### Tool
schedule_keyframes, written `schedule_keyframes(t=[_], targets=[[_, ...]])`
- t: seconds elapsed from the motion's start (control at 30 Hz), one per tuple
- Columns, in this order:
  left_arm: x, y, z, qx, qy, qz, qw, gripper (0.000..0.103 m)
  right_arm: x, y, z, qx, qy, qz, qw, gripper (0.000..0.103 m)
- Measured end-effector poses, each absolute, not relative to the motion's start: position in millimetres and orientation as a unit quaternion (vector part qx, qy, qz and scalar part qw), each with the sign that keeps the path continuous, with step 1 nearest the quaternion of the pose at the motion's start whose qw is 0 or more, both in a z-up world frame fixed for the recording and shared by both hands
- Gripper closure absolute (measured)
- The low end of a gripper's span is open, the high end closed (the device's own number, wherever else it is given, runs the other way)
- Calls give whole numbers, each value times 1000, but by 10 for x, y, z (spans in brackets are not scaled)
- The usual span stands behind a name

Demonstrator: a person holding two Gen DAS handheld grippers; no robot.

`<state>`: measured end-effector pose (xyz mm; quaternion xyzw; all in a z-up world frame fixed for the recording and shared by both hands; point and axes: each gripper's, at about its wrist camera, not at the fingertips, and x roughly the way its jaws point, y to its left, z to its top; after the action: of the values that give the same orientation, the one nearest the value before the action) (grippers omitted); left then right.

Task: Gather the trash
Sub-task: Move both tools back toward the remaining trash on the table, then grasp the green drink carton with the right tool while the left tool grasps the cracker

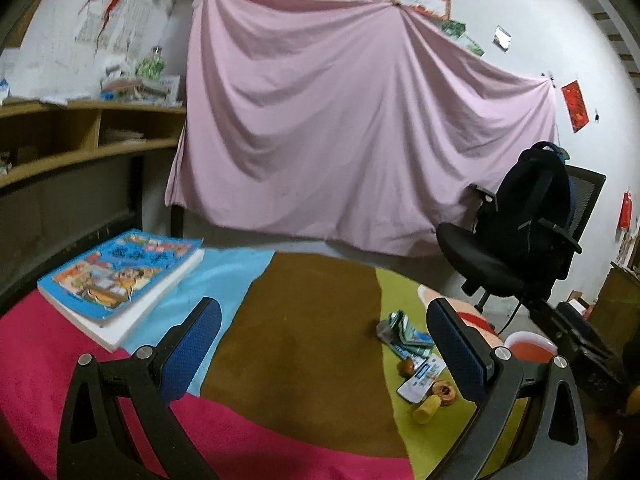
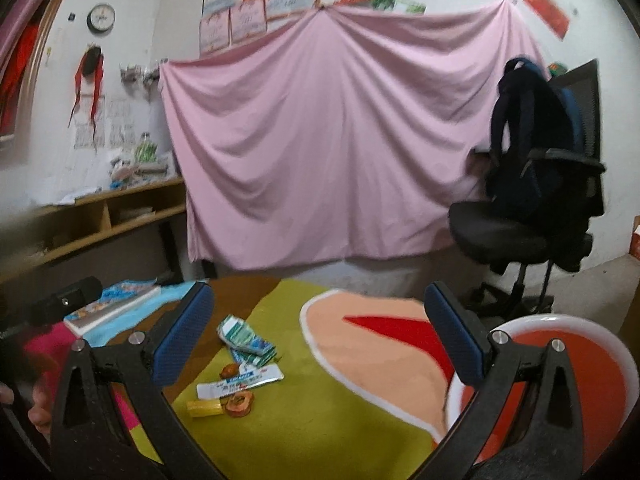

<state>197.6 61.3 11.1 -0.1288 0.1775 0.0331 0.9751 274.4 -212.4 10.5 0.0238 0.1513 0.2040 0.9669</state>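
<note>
A small heap of trash lies on the green patch of the colourful table cloth: a crumpled green-and-blue wrapper [image 1: 404, 330] [image 2: 244, 338], a flat white-and-blue wrapper [image 1: 420, 376] [image 2: 240, 384], two brown fruit scraps [image 1: 444, 392] [image 2: 239, 402] and a yellow piece [image 1: 426, 410] [image 2: 204, 408]. My left gripper [image 1: 324, 344] is open and empty above the brown patch, left of the trash. My right gripper [image 2: 320, 336] is open and empty, with the trash just below its left finger. A red-and-white bin [image 2: 580, 380] [image 1: 532, 346] sits at the right.
A stack of books [image 1: 120, 276] [image 2: 112, 304] lies at the table's left. A black office chair with a dark backpack [image 1: 520, 224] [image 2: 536, 184] stands beyond the table at the right. A pink sheet [image 1: 340, 120] hangs on the back wall, with a wooden shelf [image 1: 80, 136] to the left.
</note>
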Motion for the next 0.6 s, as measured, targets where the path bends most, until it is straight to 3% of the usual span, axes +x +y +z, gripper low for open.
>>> schedule_keyframes(t=[0.2, 0.47, 0.6], targets=[[2104, 680, 60, -143, 213, 21, 966, 6, 3073, -1894, -120, 4, 244, 234, 941, 0], [2307, 653, -14, -133, 270, -1, 954, 42, 3372, -1613, -334, -11, 324, 281, 903, 19], [2379, 620, -48, -123, 293, -15, 948, 53, 3508, -1531, -438, -9, 361, 295, 885, 24]])
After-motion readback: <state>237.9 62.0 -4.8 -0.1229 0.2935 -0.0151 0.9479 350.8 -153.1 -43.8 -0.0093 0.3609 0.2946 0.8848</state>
